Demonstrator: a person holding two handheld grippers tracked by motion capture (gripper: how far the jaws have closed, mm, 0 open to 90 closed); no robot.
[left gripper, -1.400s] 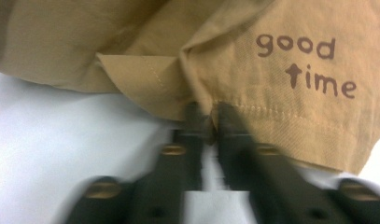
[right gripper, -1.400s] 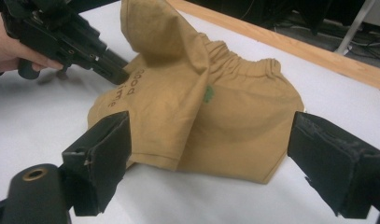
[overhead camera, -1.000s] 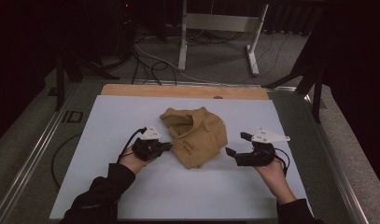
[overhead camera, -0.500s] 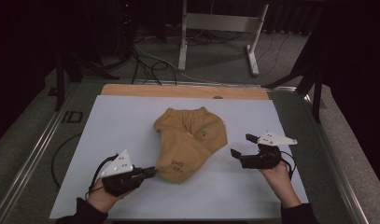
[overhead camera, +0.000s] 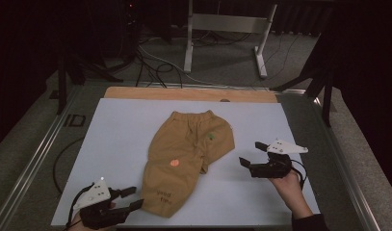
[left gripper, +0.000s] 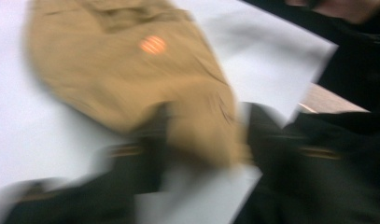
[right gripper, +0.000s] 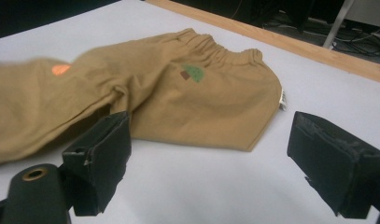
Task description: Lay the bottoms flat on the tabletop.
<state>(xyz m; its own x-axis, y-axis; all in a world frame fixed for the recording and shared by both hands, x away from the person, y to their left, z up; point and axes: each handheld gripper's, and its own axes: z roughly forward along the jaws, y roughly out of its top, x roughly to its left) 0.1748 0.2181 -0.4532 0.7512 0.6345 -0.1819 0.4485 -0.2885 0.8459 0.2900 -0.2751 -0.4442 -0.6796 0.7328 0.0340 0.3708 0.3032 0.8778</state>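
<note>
Item: tan trousers (overhead camera: pixel 189 156), child-sized, elastic waistband at the far end, lying on the white worktop (overhead camera: pixel 116 139) roughly at its middle. One leg runs long toward the near-left edge; the other is folded short on the right side. Markings: green tree patch (overhead camera: pixel 211 136) near the waist, orange patch (overhead camera: pixel 174 162) on the long leg, small dark lettering near that leg's hem. A white label shows at the right side seam in the right gripper view.

Left claw (overhead camera: pixel 128 198): at the near-left corner of the worktop, held in the person's left hand (overhead camera: pixel 90 224), grey plate on top, cable trailing to the left. Its tips reach the hem of the long leg. The left gripper view is badly blurred; tan cloth sits between the two dark jaws, so the claw appears clamped on the hem of the trousers (left gripper: pixel 131 79), though this cannot be stated firmly.

Right claw (overhead camera: pixel 251 154): right of the trousers, held in the person's right hand (overhead camera: pixel 287 185), resting low over the worktop. Jaws wide apart, nothing between them; the right gripper view shows the folded leg just beyond the left jaw, not touching.

Surroundings: wooden strip (overhead camera: pixel 191 94) along the worktop's far edge; cables and a metal stand (overhead camera: pixel 227 33) on the floor behind.
</note>
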